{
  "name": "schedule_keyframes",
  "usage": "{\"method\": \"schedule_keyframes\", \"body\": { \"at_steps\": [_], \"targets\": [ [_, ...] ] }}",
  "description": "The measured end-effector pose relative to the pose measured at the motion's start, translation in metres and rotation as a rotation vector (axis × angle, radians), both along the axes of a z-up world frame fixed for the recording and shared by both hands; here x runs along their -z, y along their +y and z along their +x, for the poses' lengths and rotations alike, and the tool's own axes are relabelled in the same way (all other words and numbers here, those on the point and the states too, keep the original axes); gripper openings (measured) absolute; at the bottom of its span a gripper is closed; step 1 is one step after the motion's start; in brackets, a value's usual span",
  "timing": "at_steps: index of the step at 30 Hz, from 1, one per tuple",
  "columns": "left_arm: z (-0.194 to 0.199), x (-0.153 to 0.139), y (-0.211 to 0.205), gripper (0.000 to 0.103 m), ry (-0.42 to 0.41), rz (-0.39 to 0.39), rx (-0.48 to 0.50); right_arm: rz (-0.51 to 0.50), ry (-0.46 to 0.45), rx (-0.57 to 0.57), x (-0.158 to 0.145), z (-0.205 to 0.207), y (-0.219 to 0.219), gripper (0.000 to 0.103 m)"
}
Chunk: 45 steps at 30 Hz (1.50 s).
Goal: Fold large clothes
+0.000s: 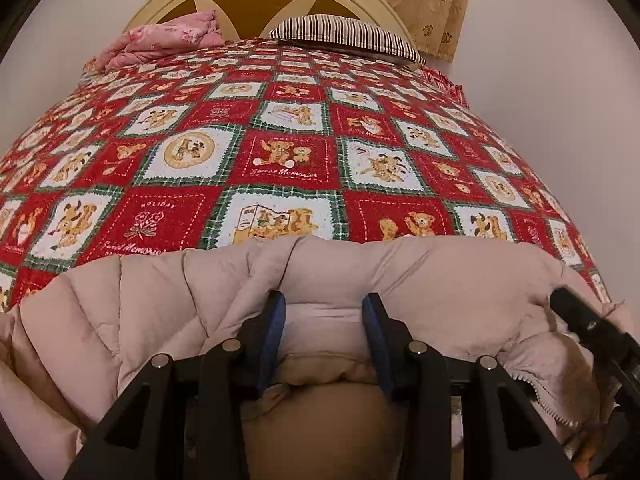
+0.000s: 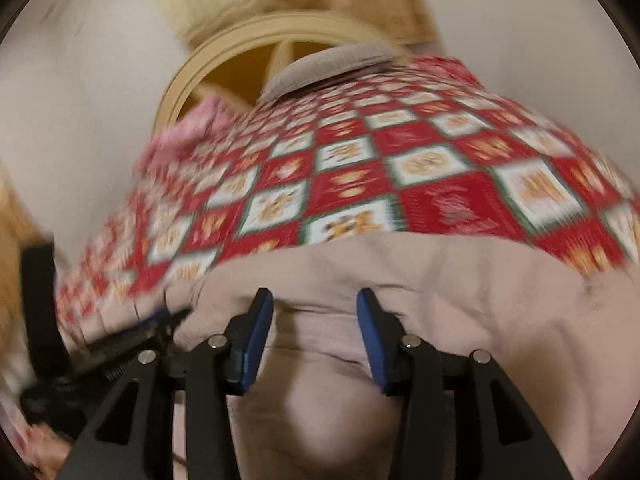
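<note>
Along the bottom third of both wrist views lies the task item, a pale pink-beige puffer jacket [image 1: 420, 280]; it sits on the near edge of the bed, on the red teddy-bear quilt [image 1: 288, 152], bunched not flat; long axis runs left-right across the frame, parallel to the near bed edge.

Left gripper [image 1: 324, 312]: blue pads apart, a fold of jacket bulging up between them; pads look beside the fabric rather than pressing it, so I read it as not clamped. Right gripper [image 2: 314, 308]: same story, fingers apart over a ridge of jacket, no visible pinch; that view is motion-blurred, so contact is hard to call.

Key relation: jacket is directly ahead of and under both sets of fingers; neither is clearly nearer. Right gripper shows at the right edge of the left view, left one at the lower left of the right view, so they sit side by side along the garment's long axis.

Orientation: zipper teeth [image 1: 548, 400] and a fur-like trim at lower right of the left view suggest hood or front opening lies that side; cannot confirm which end is collar.

Judgement: early stage; needs spreading out before any fold; risk is slippery padded fabric sliding off the bed edge.
</note>
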<state>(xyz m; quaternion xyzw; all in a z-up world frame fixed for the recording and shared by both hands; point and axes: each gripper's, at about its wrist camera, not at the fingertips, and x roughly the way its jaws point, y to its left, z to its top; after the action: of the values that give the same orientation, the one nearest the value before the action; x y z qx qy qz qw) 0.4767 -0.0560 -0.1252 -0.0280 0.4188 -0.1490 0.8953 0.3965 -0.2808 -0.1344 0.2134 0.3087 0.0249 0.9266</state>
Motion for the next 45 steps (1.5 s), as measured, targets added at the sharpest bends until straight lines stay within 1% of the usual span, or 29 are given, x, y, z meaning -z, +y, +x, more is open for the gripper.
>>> {"method": "schedule_keyframes", "body": {
  "at_steps": [1, 2, 3, 5, 6, 7, 8, 10, 12, 13, 14, 15, 16, 17, 18, 19, 21, 24, 25, 27, 30, 32, 34, 36, 38, 41, 43, 45],
  "targets": [
    [-0.001, 0.0, -0.001, 0.042, -0.003, 0.008, 0.0, 0.058, 0.043, 0.02, 0.008, 0.0, -0.011, 0.038],
    [-0.002, 0.001, -0.003, 0.042, -0.006, 0.024, 0.0, 0.091, 0.075, 0.021, 0.014, 0.003, -0.016, 0.034],
    [-0.001, 0.001, -0.006, 0.042, -0.009, 0.042, -0.002, 0.103, 0.092, 0.014, 0.017, 0.005, -0.018, 0.033],
    [-0.002, 0.001, -0.013, 0.042, -0.02, 0.09, -0.003, 0.042, 0.121, 0.0, 0.015, 0.011, -0.011, 0.033],
    [-0.002, 0.002, -0.016, 0.042, -0.024, 0.109, -0.004, -0.015, 0.135, 0.002, 0.013, 0.014, -0.004, 0.033],
    [-0.002, 0.002, -0.018, 0.042, -0.028, 0.124, -0.004, -0.096, 0.152, 0.015, 0.011, 0.018, 0.007, 0.033],
    [-0.002, 0.002, -0.018, 0.042, -0.029, 0.126, -0.004, -0.16, 0.165, 0.029, 0.009, 0.02, 0.015, 0.033],
    [-0.002, 0.001, -0.015, 0.042, -0.03, 0.115, -0.006, -0.37, 0.199, 0.072, 0.006, 0.024, 0.042, 0.036],
    [-0.003, -0.001, -0.013, 0.043, -0.029, 0.102, -0.004, -0.545, 0.223, 0.099, 0.005, 0.029, 0.063, 0.039],
    [-0.004, -0.003, -0.011, 0.043, -0.022, 0.092, -0.001, -0.608, 0.233, 0.102, 0.005, 0.031, 0.07, 0.039],
    [-0.008, -0.007, -0.008, 0.043, -0.012, 0.09, 0.009, -0.629, 0.238, 0.098, 0.004, 0.03, 0.068, 0.04],
    [-0.013, -0.011, -0.007, 0.043, -0.009, 0.095, 0.017, -0.622, 0.239, 0.085, 0.001, 0.026, 0.065, 0.04],
    [-0.026, -0.02, -0.002, 0.043, -0.026, 0.107, 0.024, -0.594, 0.223, 0.076, -0.005, 0.017, 0.06, 0.042],
    [-0.041, -0.029, 0.002, 0.045, -0.054, 0.123, 0.021, -0.536, 0.167, 0.094, -0.015, -0.003, 0.051, 0.044],
    [-0.052, -0.036, 0.004, 0.048, -0.073, 0.138, 0.017, -0.487, 0.105, 0.121, -0.027, -0.025, 0.044, 0.054],
    [-0.071, -0.045, 0.008, 0.05, -0.104, 0.154, 0.016, -0.457, 0.059, 0.135, -0.036, -0.042, 0.041, 0.067],
    [-0.103, -0.06, 0.015, 0.058, -0.15, 0.169, 0.031, -0.419, -0.039, 0.146, -0.056, -0.091, 0.035, 0.075],
    [-0.159, -0.079, 0.028, 0.059, -0.212, 0.205, 0.071, -0.403, -0.097, 0.119, -0.073, -0.152, 0.032, 0.075],
    [-0.174, -0.083, 0.034, 0.06, -0.216, 0.21, 0.08, -0.397, -0.105, 0.106, -0.077, -0.171, 0.029, 0.075],
    [-0.208, -0.09, 0.052, 0.06, -0.208, 0.19, 0.11, -0.374, -0.112, 0.08, -0.085, -0.215, 0.02, 0.075],
    [-0.256, -0.094, 0.094, 0.06, -0.192, 0.107, 0.142, -0.322, -0.143, 0.089, -0.096, -0.281, 0.003, 0.076],
    [-0.286, -0.093, 0.127, 0.062, -0.182, 0.048, 0.122, -0.303, -0.184, 0.114, -0.105, -0.331, -0.011, 0.082],
    [-0.312, -0.089, 0.156, 0.066, -0.172, -0.004, 0.094, -0.314, -0.219, 0.148, -0.111, -0.376, -0.022, 0.089],
    [-0.336, -0.082, 0.181, 0.067, -0.162, -0.036, 0.066, -0.327, -0.233, 0.173, -0.114, -0.418, -0.032, 0.09],
    [-0.359, -0.071, 0.206, 0.067, -0.146, -0.037, 0.009, -0.325, -0.222, 0.187, -0.111, -0.443, -0.039, 0.09],
    [-0.383, -0.055, 0.233, 0.068, -0.119, -0.056, -0.052, -0.314, -0.167, 0.181, -0.098, -0.465, -0.045, 0.09],
    [-0.393, -0.042, 0.25, 0.069, -0.086, -0.093, -0.083, -0.321, -0.129, 0.166, -0.087, -0.47, -0.046, 0.09],
    [-0.4, -0.031, 0.264, 0.07, -0.05, -0.132, -0.128, -0.294, -0.101, 0.154, -0.075, -0.474, -0.048, 0.09]
  ]
}}
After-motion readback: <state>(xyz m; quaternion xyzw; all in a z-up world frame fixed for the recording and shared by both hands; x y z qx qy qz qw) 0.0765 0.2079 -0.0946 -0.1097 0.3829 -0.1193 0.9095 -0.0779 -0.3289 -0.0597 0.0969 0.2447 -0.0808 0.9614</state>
